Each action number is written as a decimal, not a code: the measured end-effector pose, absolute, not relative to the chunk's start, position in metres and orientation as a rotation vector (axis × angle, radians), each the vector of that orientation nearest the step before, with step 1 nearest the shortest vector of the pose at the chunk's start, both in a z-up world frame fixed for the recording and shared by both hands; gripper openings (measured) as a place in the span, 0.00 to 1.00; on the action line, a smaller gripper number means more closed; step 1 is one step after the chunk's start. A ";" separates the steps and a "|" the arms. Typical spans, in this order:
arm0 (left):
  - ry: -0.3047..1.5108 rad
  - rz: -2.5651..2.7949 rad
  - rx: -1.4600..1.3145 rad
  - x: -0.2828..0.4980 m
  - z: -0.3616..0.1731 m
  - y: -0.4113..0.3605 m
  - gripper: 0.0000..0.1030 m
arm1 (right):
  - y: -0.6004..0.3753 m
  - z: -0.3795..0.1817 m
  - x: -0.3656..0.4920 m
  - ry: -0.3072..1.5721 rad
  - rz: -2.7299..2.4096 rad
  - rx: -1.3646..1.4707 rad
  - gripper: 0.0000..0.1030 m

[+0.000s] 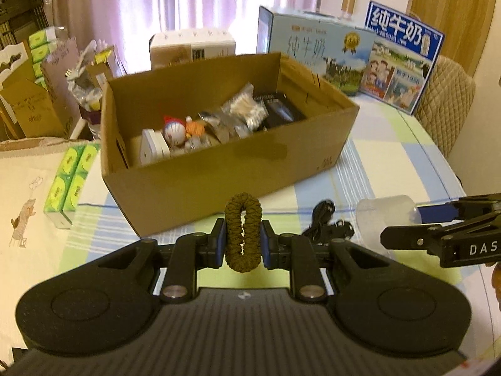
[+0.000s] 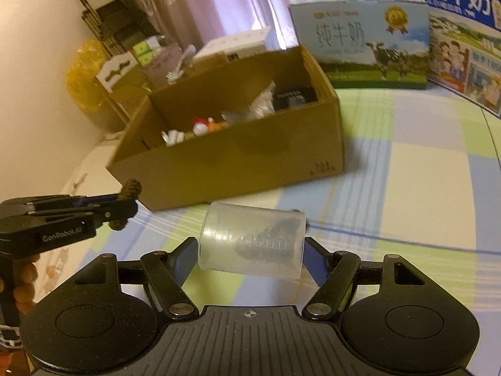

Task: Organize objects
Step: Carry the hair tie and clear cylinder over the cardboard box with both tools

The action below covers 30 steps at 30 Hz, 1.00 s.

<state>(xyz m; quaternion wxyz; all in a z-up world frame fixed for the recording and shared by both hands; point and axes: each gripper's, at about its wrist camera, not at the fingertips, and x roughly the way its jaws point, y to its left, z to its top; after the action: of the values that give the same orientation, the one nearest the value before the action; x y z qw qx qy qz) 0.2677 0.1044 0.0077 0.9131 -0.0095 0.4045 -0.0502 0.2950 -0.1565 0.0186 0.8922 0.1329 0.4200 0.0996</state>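
Observation:
My left gripper is shut on a brown braided cord bracelet, held above the table just in front of the open cardboard box. My right gripper is shut on a clear plastic measuring cup, held sideways to the right of the left gripper. The cup also shows in the left wrist view, and the bracelet in the right wrist view. The box holds a Doraemon figure, foil packets and a black item.
A black cable lies on the checked tablecloth between the grippers. Green tissue packs lie left of the box. Two milk cartons stand behind it. More boxes and a rack crowd the far left. A chair stands at the right.

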 end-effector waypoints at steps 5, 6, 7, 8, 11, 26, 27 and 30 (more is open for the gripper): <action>0.810 -0.085 -0.024 0.272 0.017 0.111 0.18 | -0.150 0.030 0.309 0.842 0.239 0.274 0.67; 0.805 -0.082 -0.027 0.273 0.019 0.113 0.18 | -0.149 0.031 0.312 0.837 0.245 0.271 0.67; 0.801 -0.079 -0.030 0.274 0.020 0.114 0.18 | -0.147 0.033 0.314 0.833 0.250 0.269 0.67; 0.798 -0.077 -0.032 0.275 0.022 0.116 0.18 | -0.145 0.035 0.317 0.829 0.256 0.267 0.67; 0.788 -0.070 -0.034 0.278 0.025 0.120 0.18 | -0.140 0.039 0.325 0.817 0.274 0.257 0.67; 0.750 -0.028 -0.028 0.316 0.039 0.141 0.18 | -0.115 0.061 0.387 0.741 0.326 0.196 0.67; 0.752 -0.024 -0.032 0.320 0.039 0.143 0.18 | -0.114 0.061 0.391 0.738 0.327 0.195 0.67; 0.758 -0.012 -0.041 0.331 0.039 0.149 0.18 | -0.109 0.061 0.406 0.730 0.321 0.180 0.67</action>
<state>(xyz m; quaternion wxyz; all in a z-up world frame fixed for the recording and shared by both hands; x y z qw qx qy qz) 0.3308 0.1485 0.0394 0.9288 -0.0202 0.3699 -0.0059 0.4057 -0.1086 0.0612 0.9175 0.0874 0.3551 0.1563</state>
